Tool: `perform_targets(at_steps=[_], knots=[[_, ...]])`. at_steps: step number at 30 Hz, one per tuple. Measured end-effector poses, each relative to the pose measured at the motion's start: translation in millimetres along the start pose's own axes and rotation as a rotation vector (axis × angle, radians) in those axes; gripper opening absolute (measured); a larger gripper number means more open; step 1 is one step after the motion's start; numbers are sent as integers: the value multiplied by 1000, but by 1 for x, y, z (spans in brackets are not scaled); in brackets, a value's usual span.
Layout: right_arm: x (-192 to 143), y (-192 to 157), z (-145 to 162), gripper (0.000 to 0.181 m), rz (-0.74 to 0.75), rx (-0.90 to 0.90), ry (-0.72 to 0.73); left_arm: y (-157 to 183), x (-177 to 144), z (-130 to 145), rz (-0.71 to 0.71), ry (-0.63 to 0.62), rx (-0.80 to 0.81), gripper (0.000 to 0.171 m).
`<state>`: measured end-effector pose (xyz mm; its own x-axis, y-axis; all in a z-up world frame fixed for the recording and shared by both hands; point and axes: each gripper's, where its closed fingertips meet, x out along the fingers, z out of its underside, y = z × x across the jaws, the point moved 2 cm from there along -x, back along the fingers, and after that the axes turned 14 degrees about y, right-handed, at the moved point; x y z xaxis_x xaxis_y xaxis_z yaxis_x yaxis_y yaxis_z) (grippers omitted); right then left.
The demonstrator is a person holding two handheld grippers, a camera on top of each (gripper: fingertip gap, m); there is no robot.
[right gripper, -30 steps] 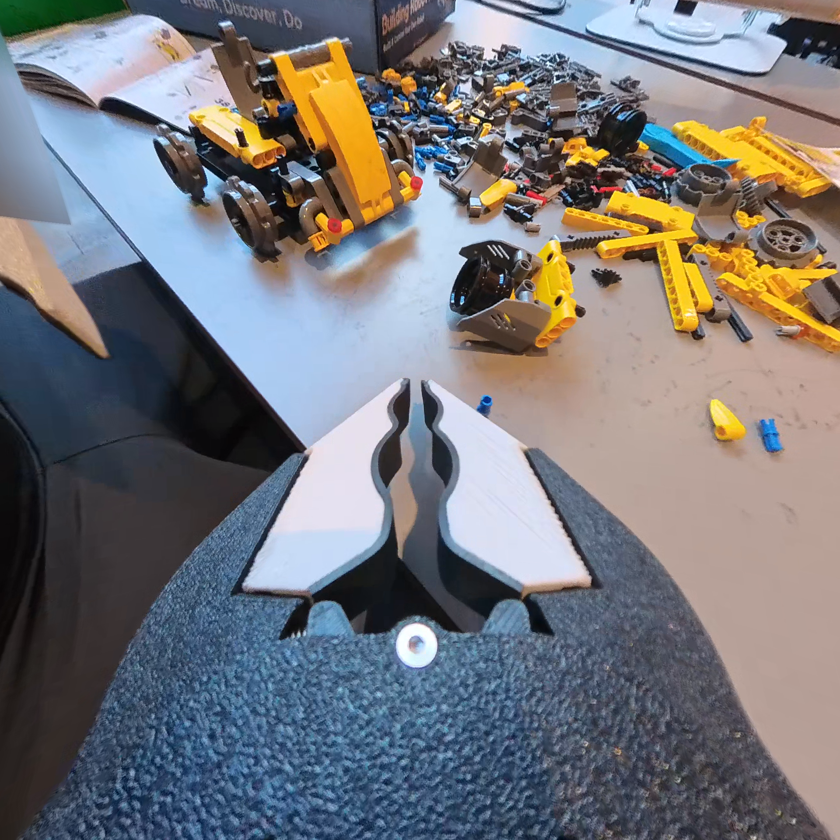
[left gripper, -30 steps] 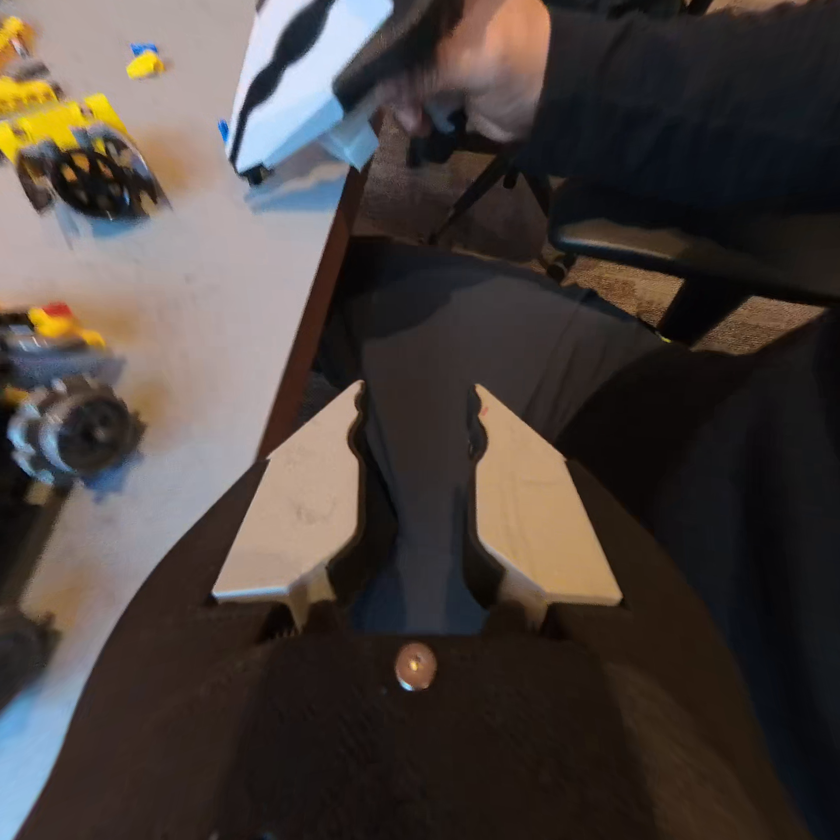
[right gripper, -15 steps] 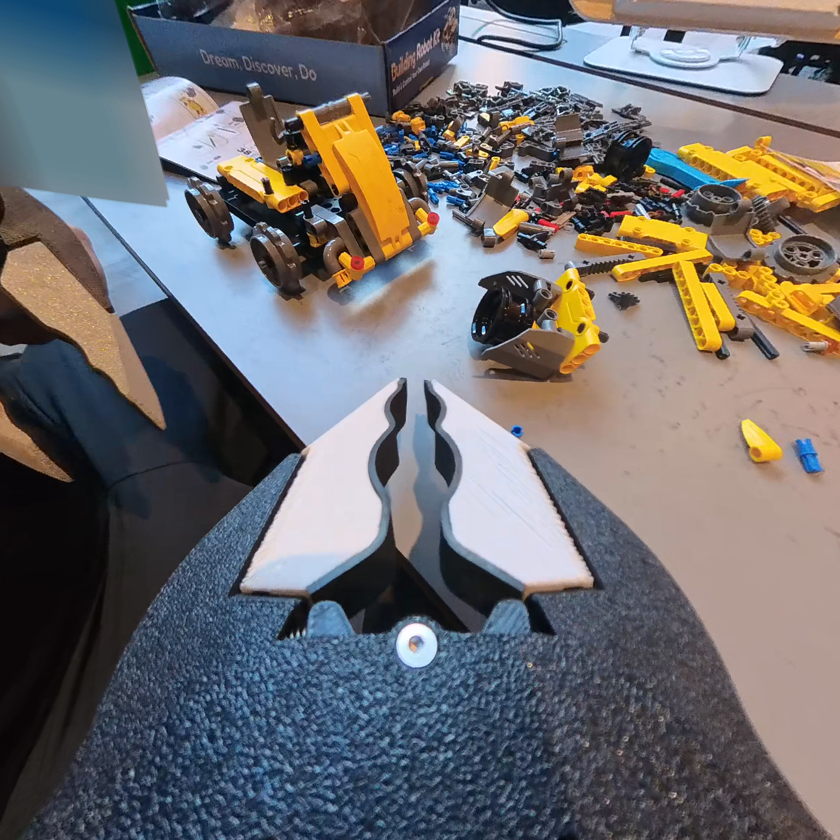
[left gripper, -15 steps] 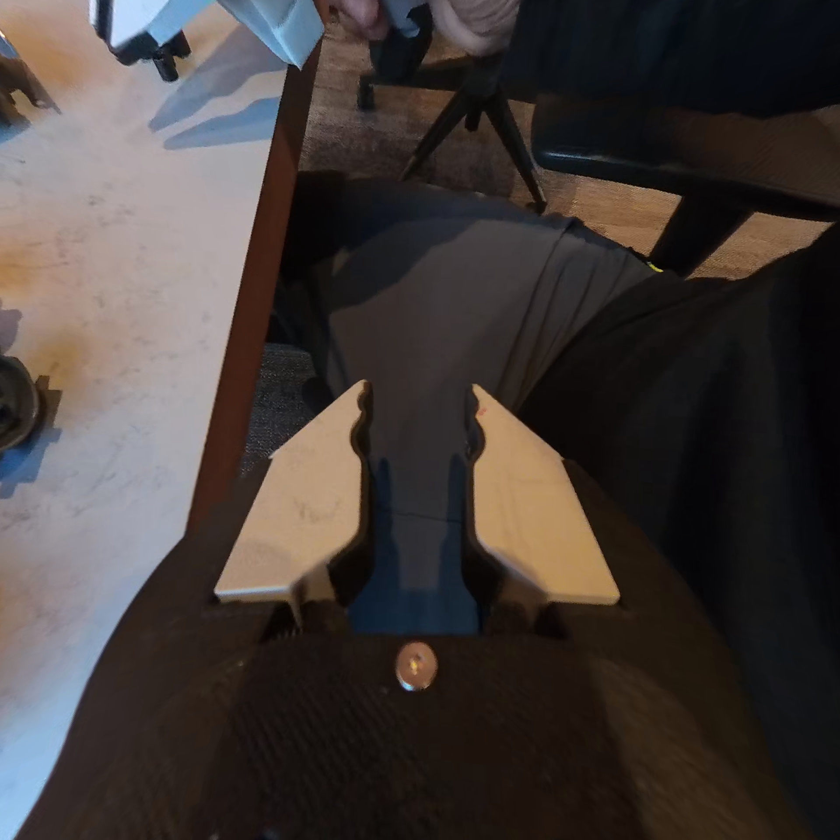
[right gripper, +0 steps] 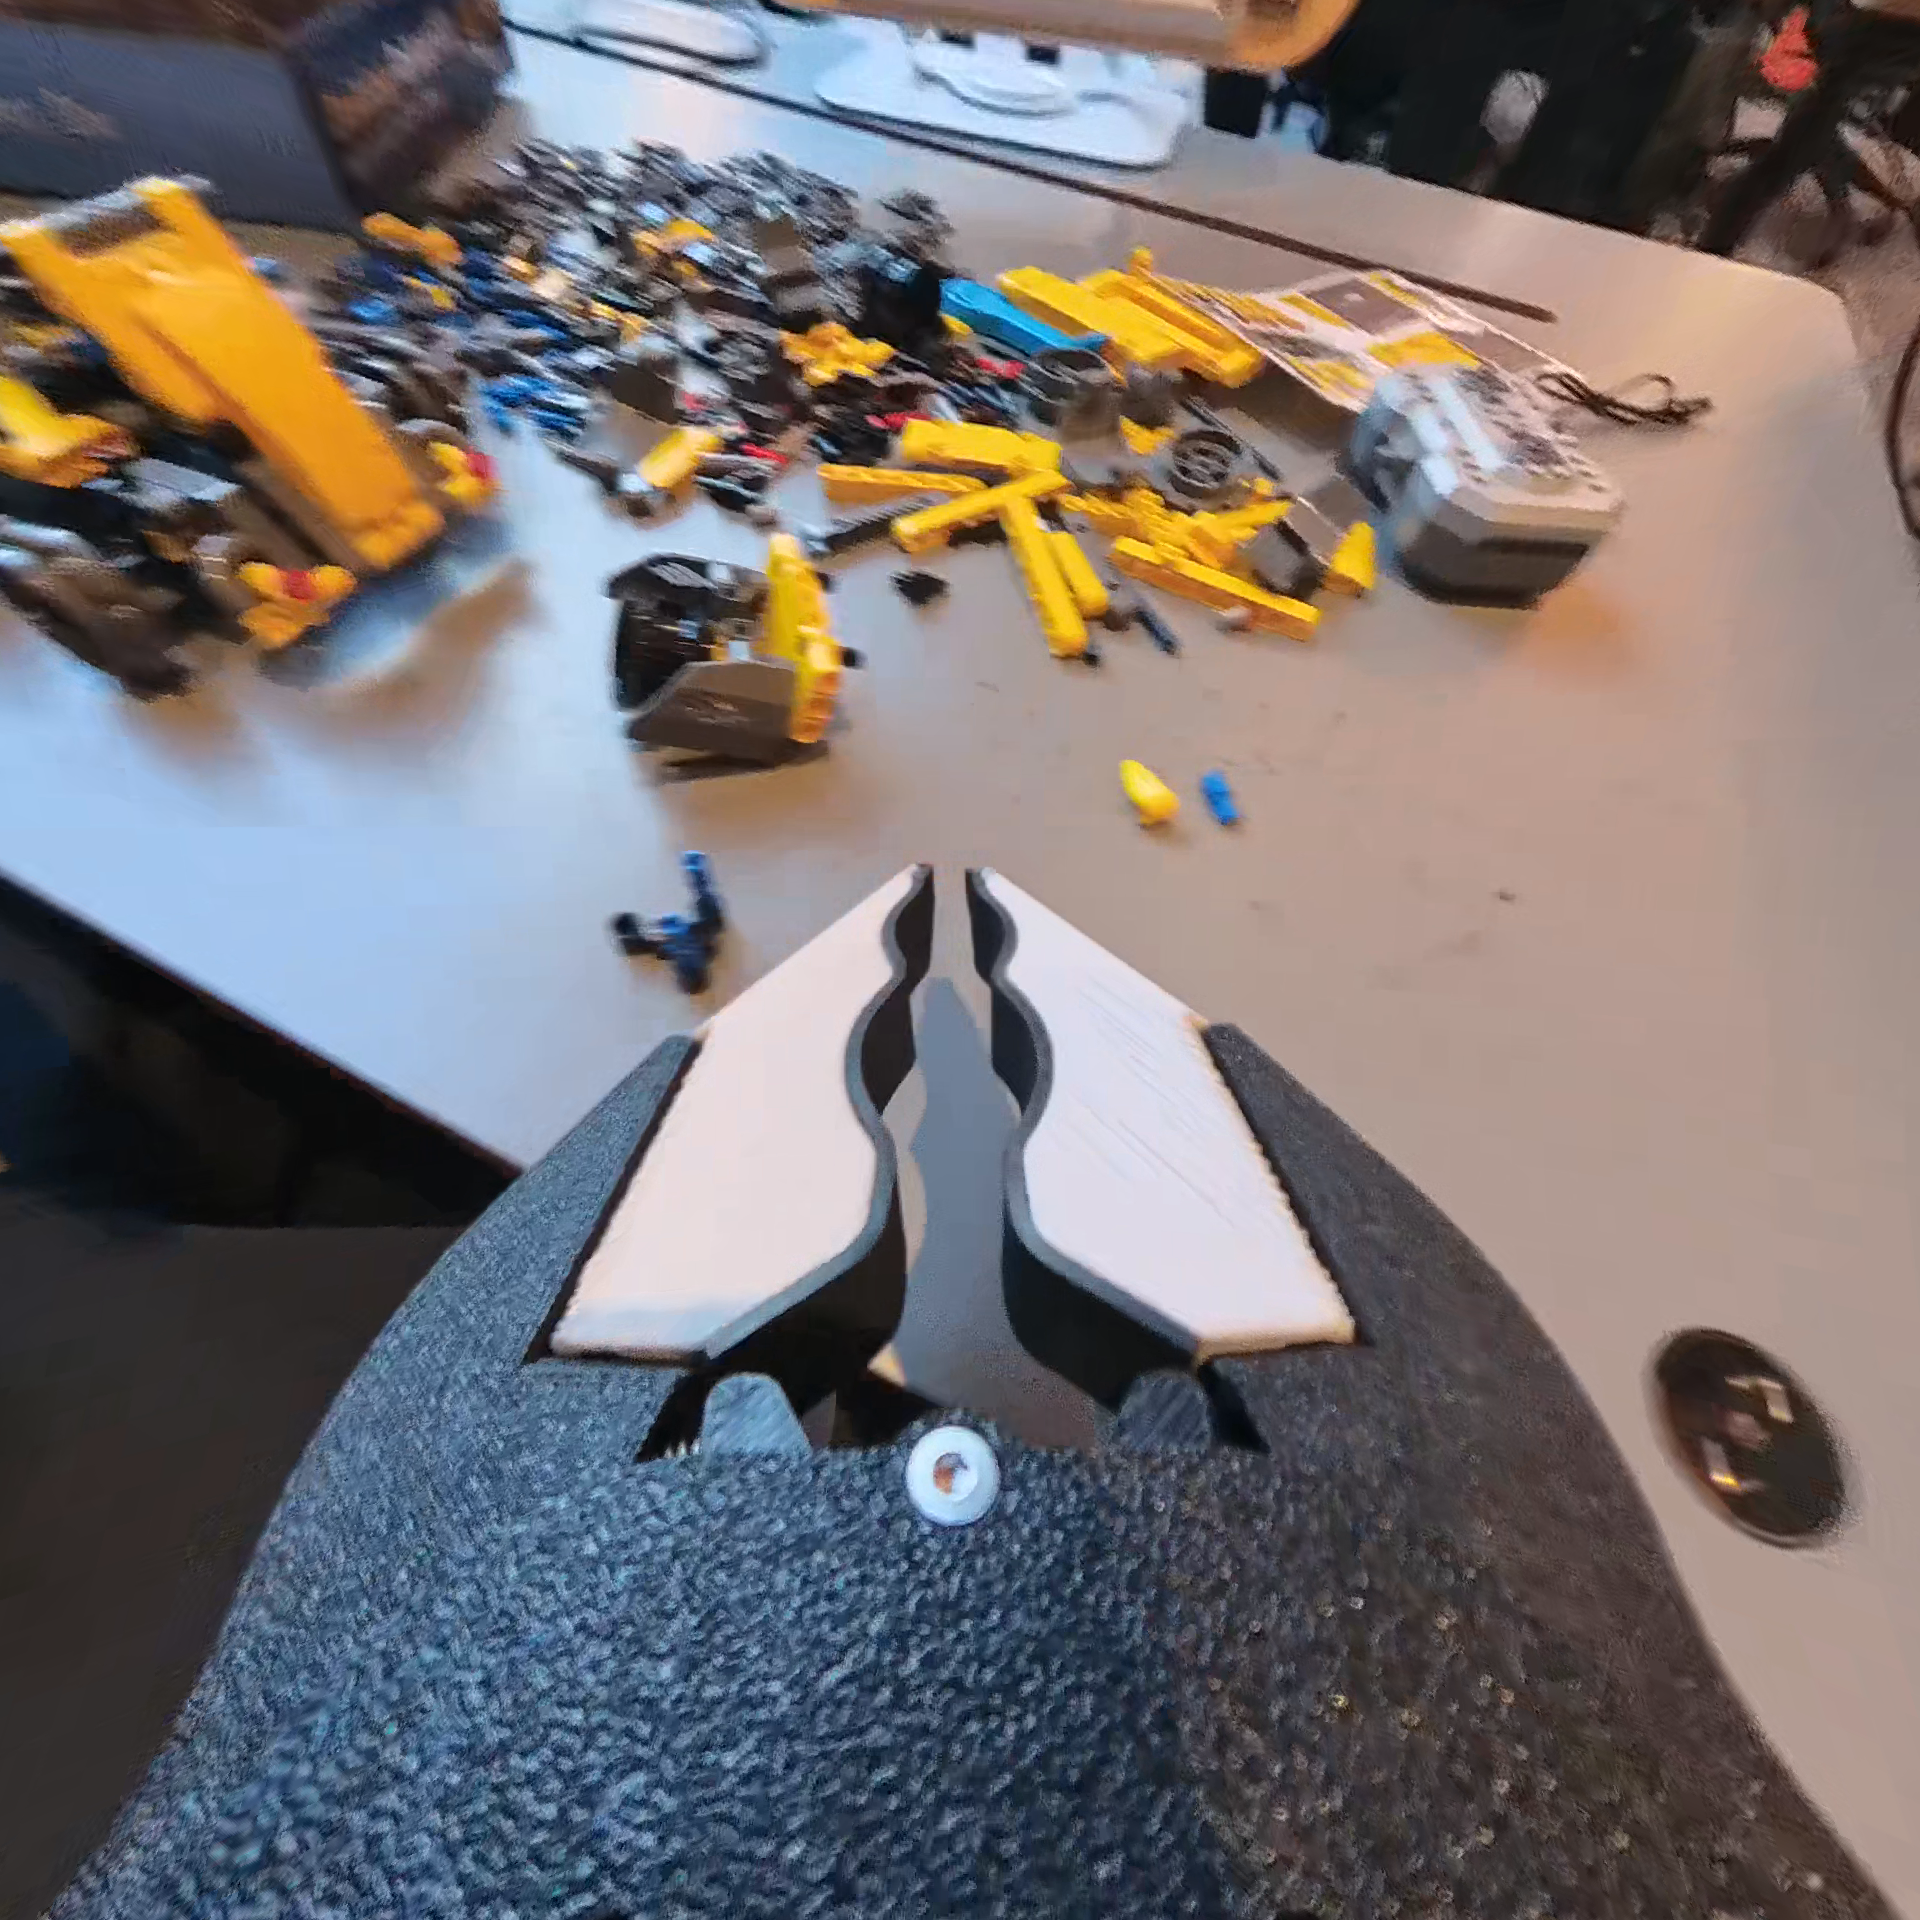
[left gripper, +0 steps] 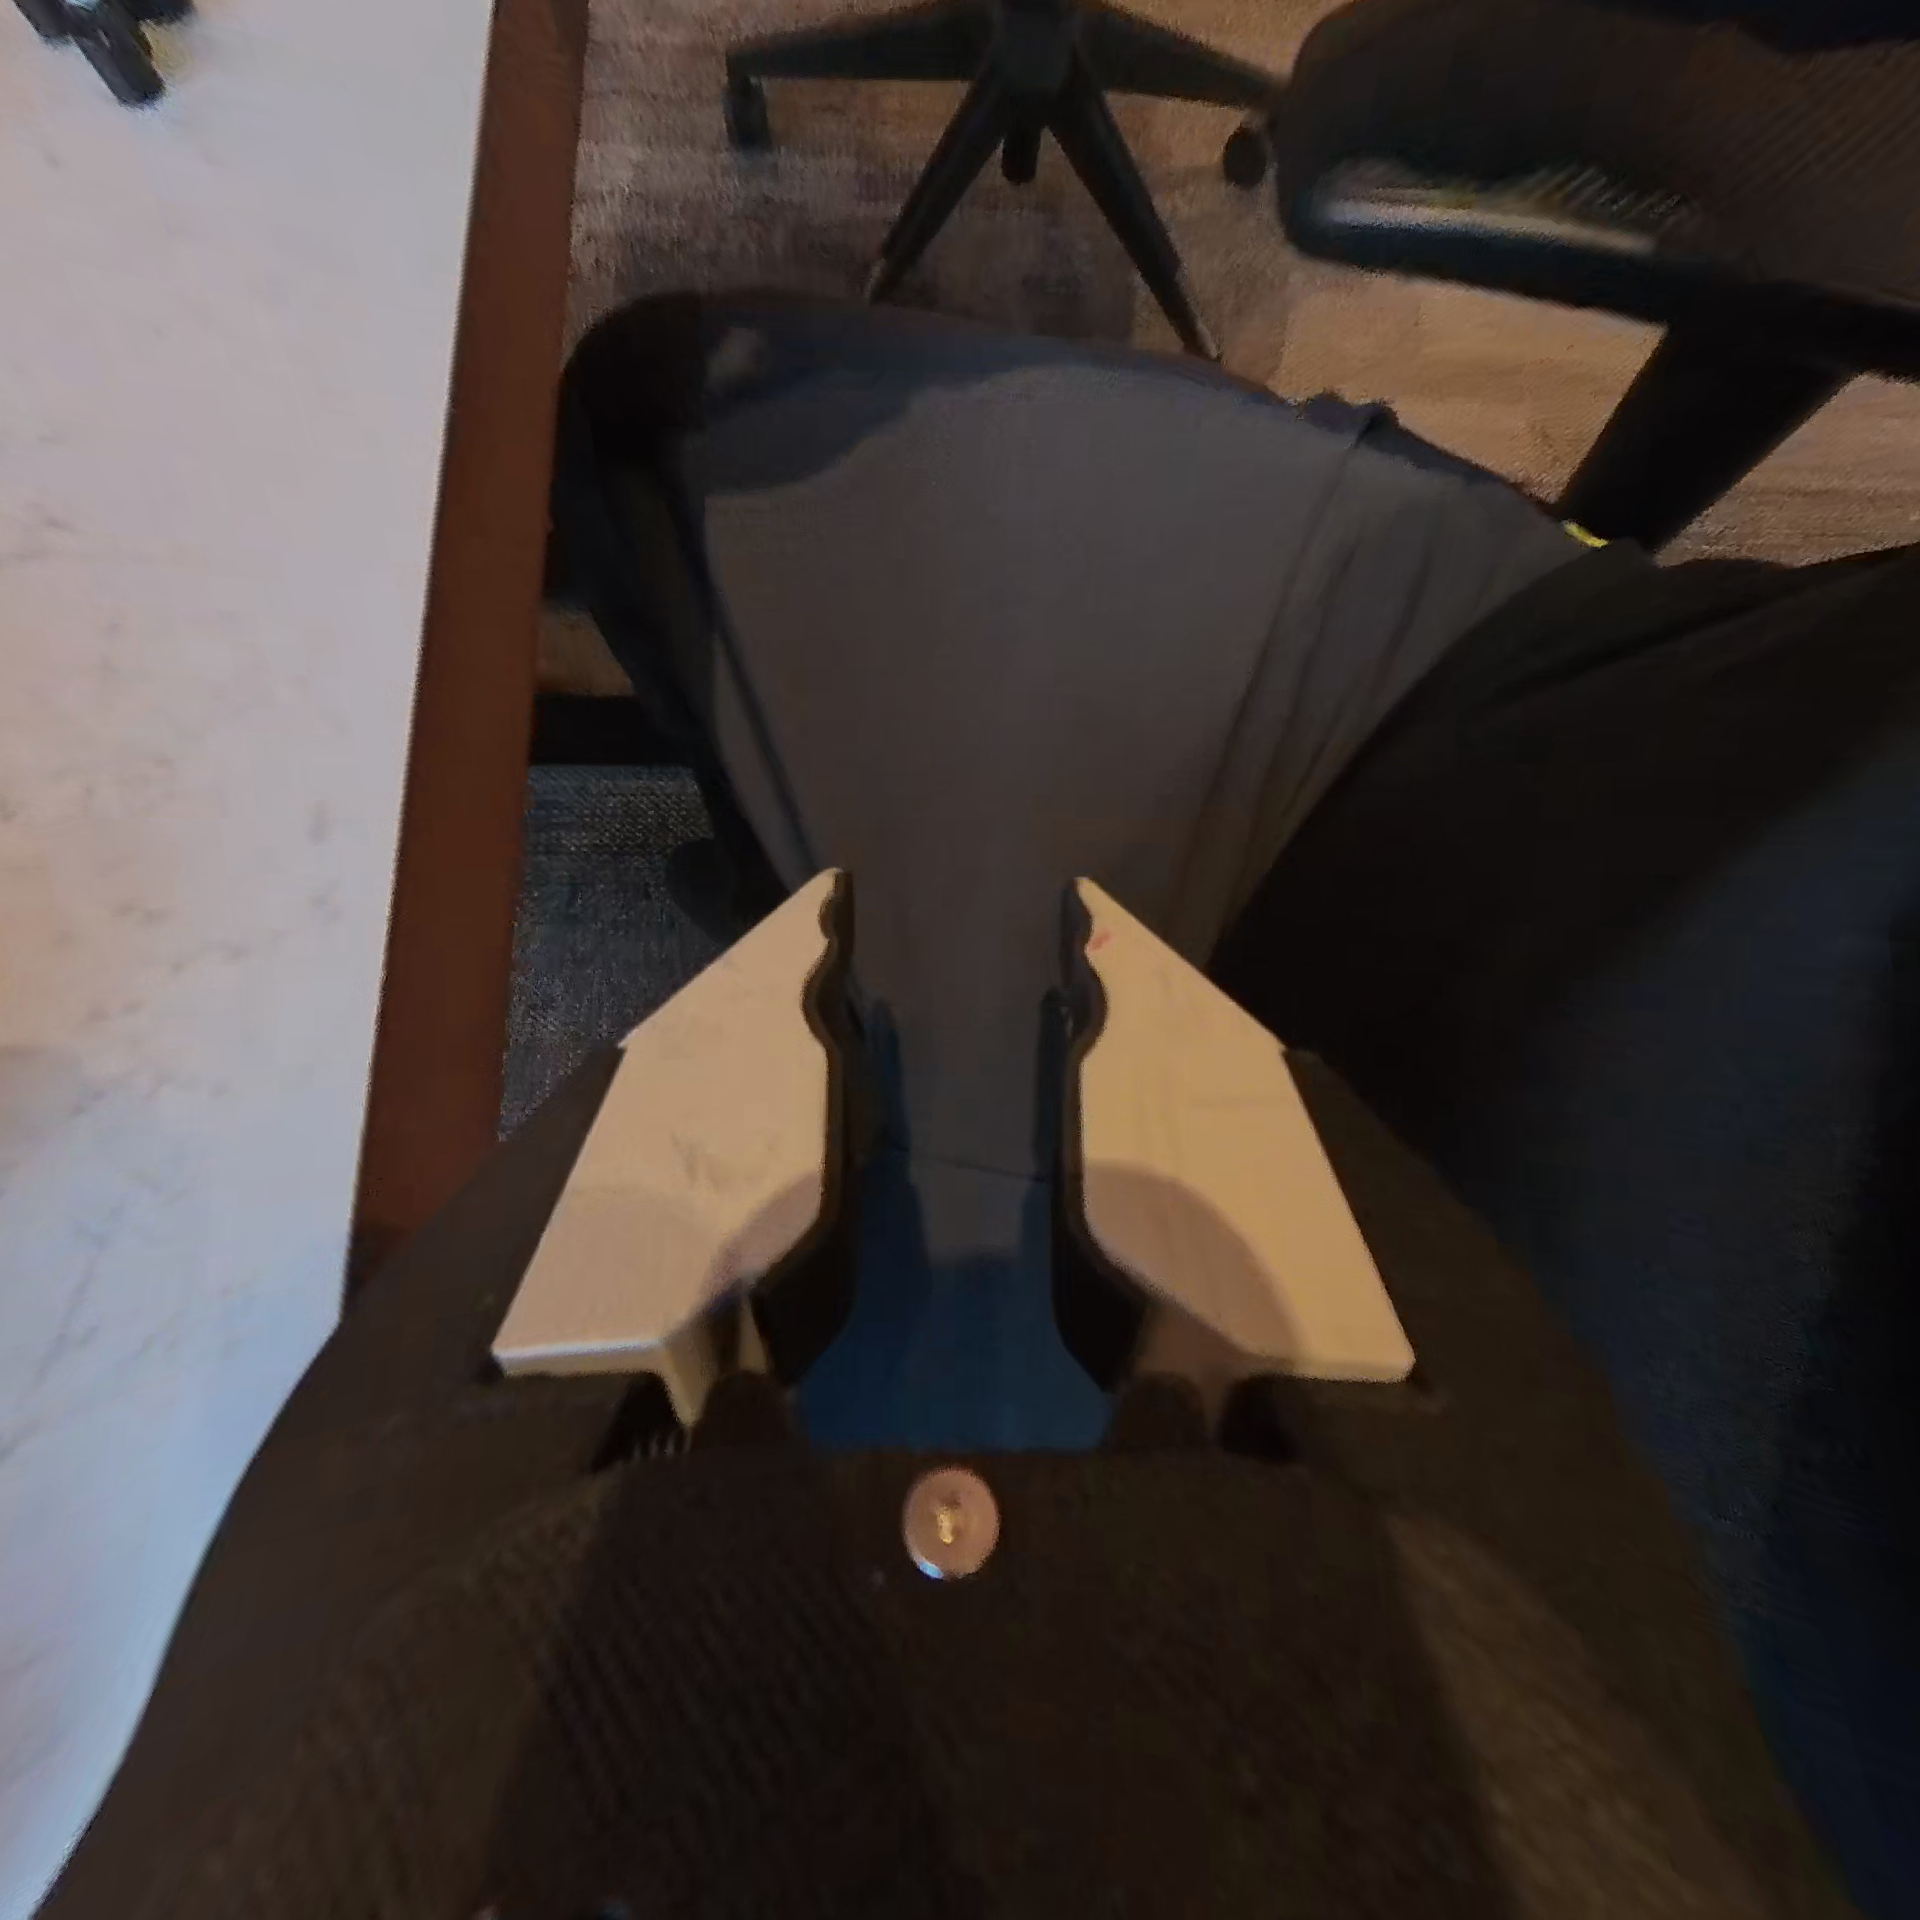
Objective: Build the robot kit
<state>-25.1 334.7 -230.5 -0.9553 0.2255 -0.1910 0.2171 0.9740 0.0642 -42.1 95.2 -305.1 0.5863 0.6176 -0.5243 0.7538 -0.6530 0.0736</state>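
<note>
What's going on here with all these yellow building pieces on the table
A person holds a claw in each hand, and neither grips anything. The right claw is nearly shut and empty, hovering over the table edge, nearest a small blue and black connector piece. Beyond lie a yellow and grey sub-assembly, a partly built yellow vehicle and a loose parts pile. The left claw is open, off the table, over the person's lap.

Pale grey tabletop (right gripper: pixel 1455 987) with a reddish-brown edge (left gripper: pixel 468 665); yellow and black toy vehicle (right gripper: pixel 197 436); a black, grey and yellow wheel assembly (right gripper: pixel 727 649); scattered yellow beams (right gripper: pixel 1039 520); small blue pins (right gripper: pixel 1218 798); white finger plates (right gripper: pixel 764 1132) on speckled black gripper shells; grey trousers (left gripper: pixel 1039 644); black chair base (left gripper: pixel 1029 125) over brownish carpet
</note>
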Motion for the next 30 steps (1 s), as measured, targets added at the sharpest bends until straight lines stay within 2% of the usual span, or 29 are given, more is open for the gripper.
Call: perform_targets(at_steps=[4,9,17,30], knots=[[11,47,1,10,51,41,-77,-6,8,10,-23,-46,-24,37],[36,74,5,14,-5,114,-159,-12,9,7,-61,-37,-21,35],[59,86,14,17,-24,146,-218,-13,7,22,-82,-67,-26,32],[64,88,16,18,16,99,-231,-2,-17,22,-60,-81,-15,37]])
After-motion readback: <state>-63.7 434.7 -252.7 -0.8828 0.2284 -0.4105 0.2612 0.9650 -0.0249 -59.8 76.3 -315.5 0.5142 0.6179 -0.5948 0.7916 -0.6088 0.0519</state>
